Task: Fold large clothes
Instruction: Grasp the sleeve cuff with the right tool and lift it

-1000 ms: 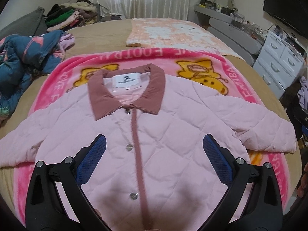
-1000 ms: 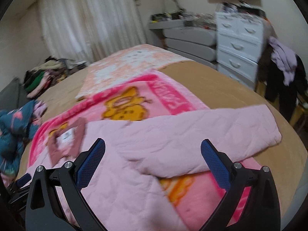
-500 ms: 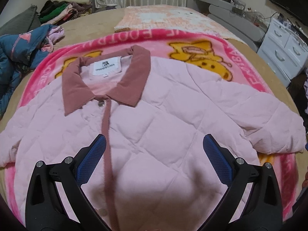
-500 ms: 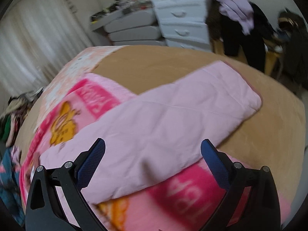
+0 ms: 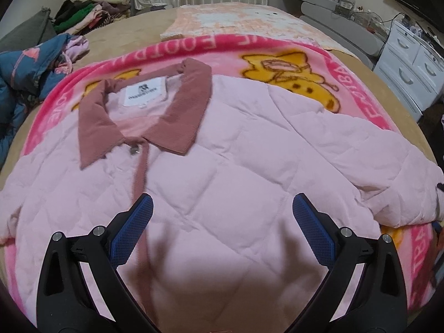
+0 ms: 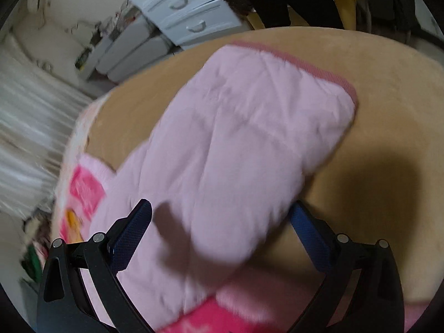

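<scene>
A pale pink quilted jacket (image 5: 227, 161) with a dusty-rose collar (image 5: 183, 111) lies face up and buttoned on a bright pink cartoon blanket (image 5: 277, 52). My left gripper (image 5: 222, 211) hovers open just above the jacket's chest, right of the button placket. In the right wrist view the jacket's right sleeve (image 6: 238, 138) stretches across the tan bedcover (image 6: 374, 88), its rose-trimmed cuff (image 6: 313, 69) at the far end. My right gripper (image 6: 219, 208) is open and straddles the sleeve, which bulges up between the fingers and hides part of the right one.
A blue patterned garment (image 5: 30, 69) lies bunched at the bed's left side, a clothes pile (image 5: 91, 14) behind it. A peach blanket (image 5: 236, 19) covers the far end. White drawers (image 5: 410, 66) and grey furniture stand beside the bed's right edge.
My left gripper moved closer to the jacket and slightly right. My right gripper swung right and dropped low over the sleeve, which now sits between its fingers.
</scene>
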Demonstrator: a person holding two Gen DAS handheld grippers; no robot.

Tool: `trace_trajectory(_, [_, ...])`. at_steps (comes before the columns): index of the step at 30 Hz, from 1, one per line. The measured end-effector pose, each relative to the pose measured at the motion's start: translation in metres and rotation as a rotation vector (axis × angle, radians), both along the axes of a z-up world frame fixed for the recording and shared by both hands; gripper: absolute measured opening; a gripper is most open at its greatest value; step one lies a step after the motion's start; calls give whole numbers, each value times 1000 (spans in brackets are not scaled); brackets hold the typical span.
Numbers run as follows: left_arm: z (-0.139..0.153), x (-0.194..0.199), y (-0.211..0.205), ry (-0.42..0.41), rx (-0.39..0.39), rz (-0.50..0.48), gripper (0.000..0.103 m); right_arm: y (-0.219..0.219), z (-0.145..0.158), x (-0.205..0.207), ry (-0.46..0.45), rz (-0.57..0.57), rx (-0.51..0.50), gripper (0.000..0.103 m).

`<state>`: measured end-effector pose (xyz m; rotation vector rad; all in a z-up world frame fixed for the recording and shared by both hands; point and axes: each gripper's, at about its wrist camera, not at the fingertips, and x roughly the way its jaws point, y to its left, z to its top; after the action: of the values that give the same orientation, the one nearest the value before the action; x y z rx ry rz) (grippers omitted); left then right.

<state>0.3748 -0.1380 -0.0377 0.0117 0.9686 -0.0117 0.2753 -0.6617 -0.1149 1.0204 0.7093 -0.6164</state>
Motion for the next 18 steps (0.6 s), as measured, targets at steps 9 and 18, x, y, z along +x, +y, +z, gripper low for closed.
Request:
trace_trajectory(9, [23,5,40,-21,27,54,94,-20,21,2,-118,21,-41,28])
trace_trajectory(18, [59,-7,64,-51,-2,58,94,64,148,14,-318,297,-334,23])
